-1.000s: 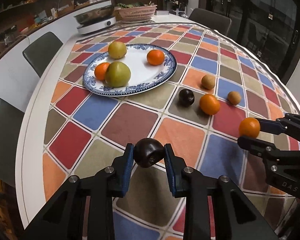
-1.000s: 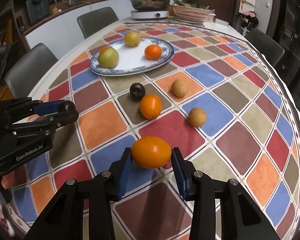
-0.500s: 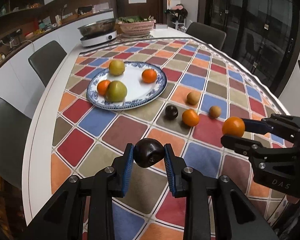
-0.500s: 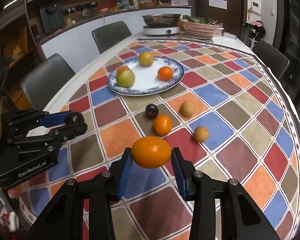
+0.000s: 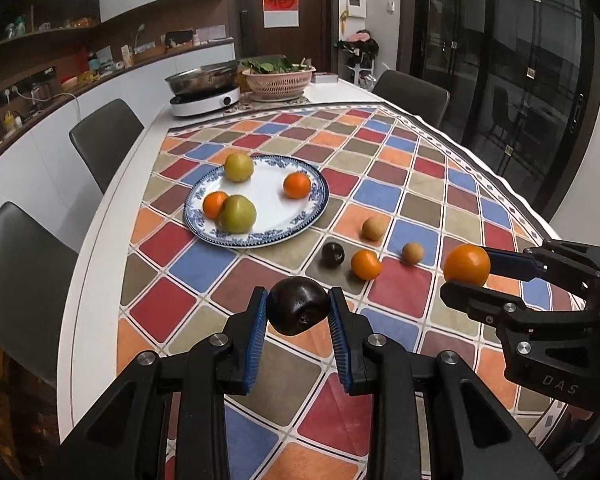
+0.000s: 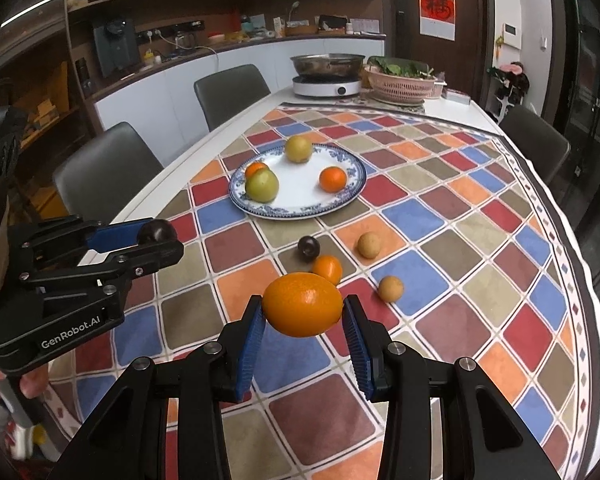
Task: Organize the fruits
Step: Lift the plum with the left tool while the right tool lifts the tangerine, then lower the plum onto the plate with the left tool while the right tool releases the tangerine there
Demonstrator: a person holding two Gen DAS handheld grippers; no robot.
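My left gripper (image 5: 297, 312) is shut on a dark plum (image 5: 298, 310), held in the air above the checked tablecloth; it also shows in the right wrist view as the left gripper (image 6: 160, 236). An orange (image 6: 302, 310) sits clamped in my right gripper (image 6: 302, 314), also off the table, and appears in the left wrist view as the right gripper (image 5: 466, 270). Farther back a blue-rimmed white plate (image 5: 268, 216) carries two green fruits and two oranges. Loose on the cloth lie another plum (image 5: 332, 255), a small orange (image 5: 365, 264) and two tan fruits (image 5: 372, 228).
An induction cooker with a steel pot (image 5: 204, 92) and a pink basket of greens (image 5: 278, 78) stand at the table's far end. Grey chairs (image 5: 104, 136) line the left side and far right. The table's white edge (image 5: 88, 280) runs close on the left.
Both grippers have risen with their fruit still held, so the table and plate look farther away and more of the room shows. Nothing on the cloth has moved.
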